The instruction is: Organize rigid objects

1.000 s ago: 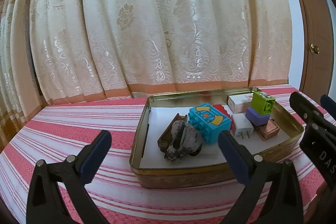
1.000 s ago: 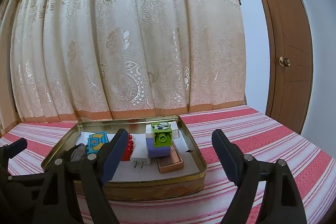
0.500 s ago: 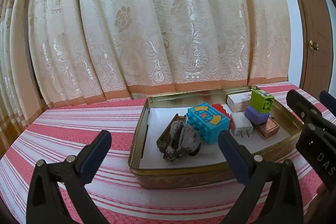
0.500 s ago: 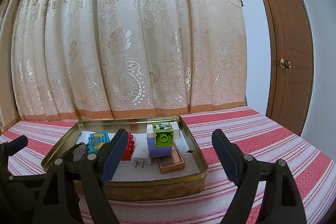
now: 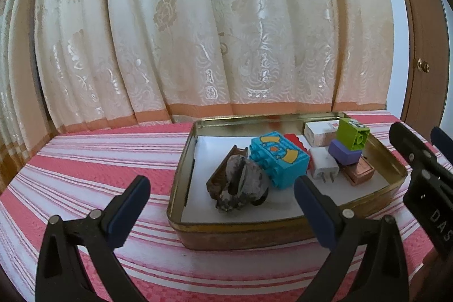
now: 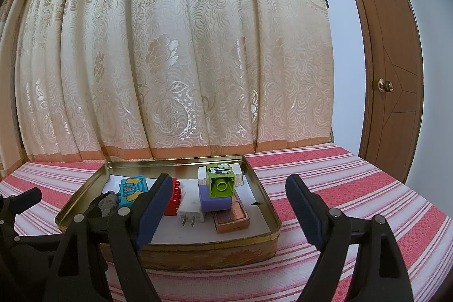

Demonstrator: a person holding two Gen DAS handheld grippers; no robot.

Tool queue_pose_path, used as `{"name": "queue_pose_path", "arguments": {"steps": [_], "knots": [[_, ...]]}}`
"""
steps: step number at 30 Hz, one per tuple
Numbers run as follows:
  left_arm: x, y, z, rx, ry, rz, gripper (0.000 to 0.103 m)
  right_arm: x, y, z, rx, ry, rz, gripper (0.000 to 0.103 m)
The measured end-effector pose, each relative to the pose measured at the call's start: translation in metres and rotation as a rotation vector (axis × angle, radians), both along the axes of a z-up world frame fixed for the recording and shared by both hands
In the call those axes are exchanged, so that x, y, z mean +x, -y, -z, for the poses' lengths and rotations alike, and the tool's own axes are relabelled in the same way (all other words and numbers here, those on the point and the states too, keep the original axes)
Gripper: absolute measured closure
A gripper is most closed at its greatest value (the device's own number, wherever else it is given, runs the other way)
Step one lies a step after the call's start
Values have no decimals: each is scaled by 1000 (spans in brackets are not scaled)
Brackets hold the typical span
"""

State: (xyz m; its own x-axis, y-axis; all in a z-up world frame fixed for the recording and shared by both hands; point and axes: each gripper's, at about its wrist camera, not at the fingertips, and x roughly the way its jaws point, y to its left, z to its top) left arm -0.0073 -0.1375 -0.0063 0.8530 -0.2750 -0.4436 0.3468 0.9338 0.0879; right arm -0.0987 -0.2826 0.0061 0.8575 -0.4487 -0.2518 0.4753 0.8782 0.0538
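A gold tin tray [image 5: 235,228] [image 6: 215,248] sits on the red striped cloth and holds the objects. Inside lie a grey-brown rock [image 5: 240,186], a teal block [image 5: 279,157] [image 6: 132,187], a red brick [image 6: 173,196], a white plug adapter [image 5: 322,167] [image 6: 190,212], a green block [image 5: 354,133] [image 6: 220,180] on a purple block [image 5: 344,152] [image 6: 213,200], and a copper box [image 5: 359,173] [image 6: 230,218]. My left gripper [image 5: 219,188] is open, in front of the tray's near left corner. My right gripper [image 6: 226,186] is open before the tray's near wall, nothing between its fingers.
A cream patterned curtain [image 5: 198,33] hangs along the far edge of the table. A wooden door [image 6: 390,75] stands at the right. Striped cloth [image 5: 93,160] stretches left of the tray, and more striped cloth [image 6: 325,169] lies to its right. A white box [image 5: 320,129] rests at the tray's back.
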Motion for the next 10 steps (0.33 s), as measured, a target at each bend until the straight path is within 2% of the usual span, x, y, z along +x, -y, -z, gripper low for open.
{"name": "queue_pose_path", "arguments": {"steps": [10], "knots": [[2, 1, 1, 5, -8, -15, 0, 0, 0, 1, 2, -2, 0, 19]]}}
